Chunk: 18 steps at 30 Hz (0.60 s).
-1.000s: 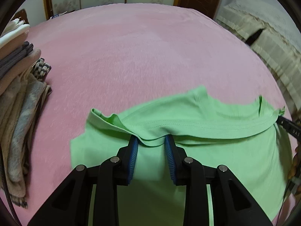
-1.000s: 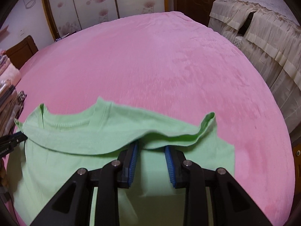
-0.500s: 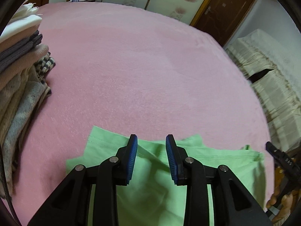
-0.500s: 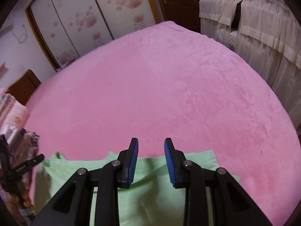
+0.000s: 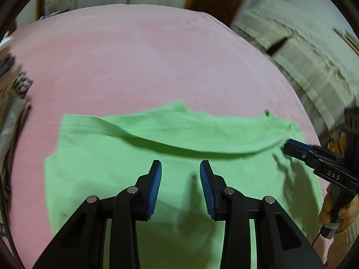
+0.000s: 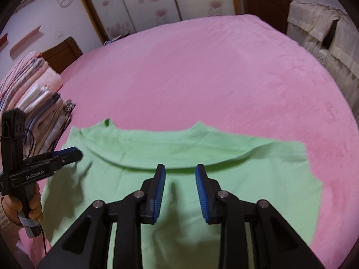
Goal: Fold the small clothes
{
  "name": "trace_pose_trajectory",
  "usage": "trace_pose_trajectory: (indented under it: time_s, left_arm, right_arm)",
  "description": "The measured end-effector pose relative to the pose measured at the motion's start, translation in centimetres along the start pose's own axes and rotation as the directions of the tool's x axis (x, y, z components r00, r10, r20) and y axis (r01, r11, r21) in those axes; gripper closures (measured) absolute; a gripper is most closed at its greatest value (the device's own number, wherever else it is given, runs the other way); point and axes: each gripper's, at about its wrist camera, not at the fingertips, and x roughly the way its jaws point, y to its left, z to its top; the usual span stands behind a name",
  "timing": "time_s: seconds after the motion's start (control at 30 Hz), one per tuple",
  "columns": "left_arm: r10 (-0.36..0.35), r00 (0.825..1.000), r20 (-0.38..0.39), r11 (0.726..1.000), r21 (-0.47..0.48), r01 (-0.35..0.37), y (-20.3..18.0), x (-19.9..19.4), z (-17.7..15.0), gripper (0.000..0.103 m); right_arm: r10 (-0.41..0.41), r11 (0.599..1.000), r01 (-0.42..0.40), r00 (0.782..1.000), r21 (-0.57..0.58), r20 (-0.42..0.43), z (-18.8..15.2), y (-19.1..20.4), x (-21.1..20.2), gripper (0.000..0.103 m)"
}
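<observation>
A light green small garment (image 5: 116,157) lies on the pink bed cover, with its far part folded back over itself as a band (image 5: 202,132). It also shows in the right wrist view (image 6: 246,170). My left gripper (image 5: 180,165) is open and empty, just above the cloth, short of the fold's edge. It also shows in the right wrist view (image 6: 67,153) at the left. My right gripper (image 6: 180,170) is open and empty, above the cloth at the fold's edge. It also shows in the left wrist view (image 5: 291,145) at the right.
The pink bed cover (image 6: 202,78) stretches far beyond the garment. A stack of folded clothes (image 6: 42,103) stands at the left edge of the bed, also in the left wrist view (image 5: 13,103). A cream draped piece of furniture (image 5: 303,51) stands at the right.
Both grippers held the garment's hem one second ago, carried it forward, and let go. Both jaws are now open, pulled back and low over the folded cloth.
</observation>
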Motion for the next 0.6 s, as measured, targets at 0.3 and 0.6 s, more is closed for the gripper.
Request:
trace_pose_trajectory:
  time_s: [0.3,0.6]
  left_arm:
    - [0.002,0.999,-0.035,0.991,0.137,0.002,-5.8,3.1,-0.5,0.069]
    - [0.058,0.998,0.034,0.995,0.080,-0.061,-5.5,5.4,3.1,0.069]
  right_arm:
    - [0.039,0.996,-0.043,0.998,-0.079,-0.050,-0.7,3.8,3.7,0.079]
    - [-0.057,0.998,0.057,0.998,-0.022,0.017,2.0,2.0,5.7,0.086]
